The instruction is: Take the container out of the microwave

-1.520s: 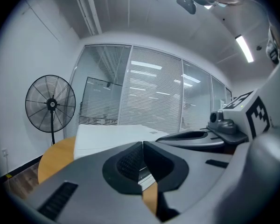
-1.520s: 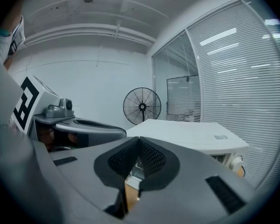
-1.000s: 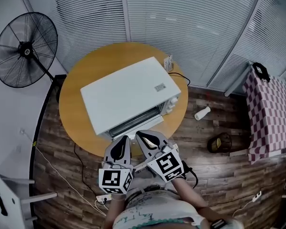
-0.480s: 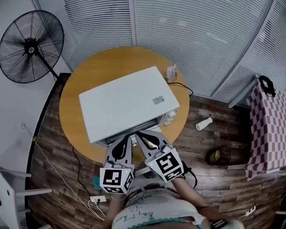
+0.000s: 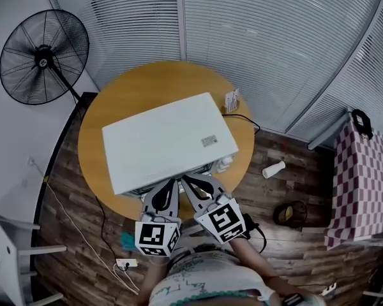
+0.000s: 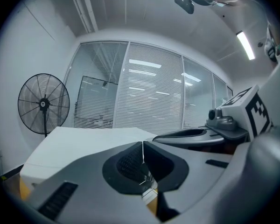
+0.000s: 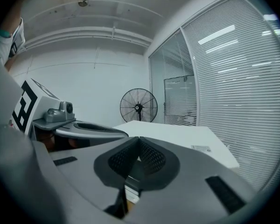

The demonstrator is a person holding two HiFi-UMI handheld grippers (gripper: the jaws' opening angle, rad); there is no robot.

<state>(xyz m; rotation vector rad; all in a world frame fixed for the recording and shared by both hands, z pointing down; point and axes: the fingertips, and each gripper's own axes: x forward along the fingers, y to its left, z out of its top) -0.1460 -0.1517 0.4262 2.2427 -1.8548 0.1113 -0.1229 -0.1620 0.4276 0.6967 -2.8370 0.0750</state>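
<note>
A white microwave [image 5: 166, 142] stands on a round wooden table [image 5: 102, 120], seen from above in the head view. Its front face is turned toward me and mostly hidden under its top. The container is not visible. My left gripper [image 5: 171, 182] and right gripper [image 5: 186, 180] sit side by side at the microwave's near edge, tips close to its front. Both are shut with nothing between the jaws. In the left gripper view the closed jaws [image 6: 143, 144] point over the microwave top [image 6: 79, 141]. The right gripper [image 7: 139, 140] likewise looks across the white top [image 7: 177, 134].
A black pedestal fan [image 5: 43, 56] stands at the left. White blinds [image 5: 255, 37] line the back. A small box [image 5: 230, 99] sits on the table behind the microwave. A white bottle [image 5: 272, 169] and a dark bowl [image 5: 286, 213] lie on the wooden floor. A checkered cloth [image 5: 364, 177] hangs at right.
Both grippers have moved forward toward the microwave's front; their tips now sit at its near edge. The jaws stayed shut.
</note>
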